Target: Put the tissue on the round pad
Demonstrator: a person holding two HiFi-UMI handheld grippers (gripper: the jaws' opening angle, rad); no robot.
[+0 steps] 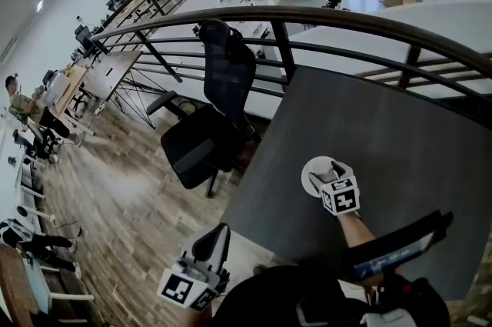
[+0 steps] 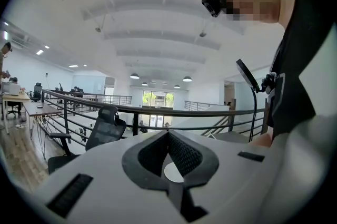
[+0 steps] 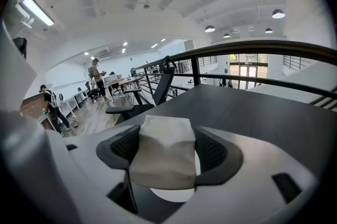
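The dark grey rectangular table (image 1: 384, 125) lies bare all round the round white pad (image 1: 310, 167), with a dark metal railing (image 1: 307, 16) past its far edge. Over the pad, the right gripper (image 1: 329, 175) stands wide, clamped on the folded white tissue (image 3: 164, 157). The left gripper (image 1: 211, 247), jaws together, hangs off the table's near-left edge.

Legible text, labels, brands, numbers, signs: none.

- Cube (image 1: 340, 199) of right gripper (image 1: 326, 173): black-and-white square markers, block patterns only, no letters or digits.
- Cube (image 1: 184, 289) of left gripper (image 1: 213, 243): same kind of markers, again patterns only.
- Dark flat device (image 1: 400, 248) near the bottom edge of the head view: blue band on its face, any print there too blurred to read.
- Desks, walls and doors in the background: too small and too far off for any lettering to be made out.
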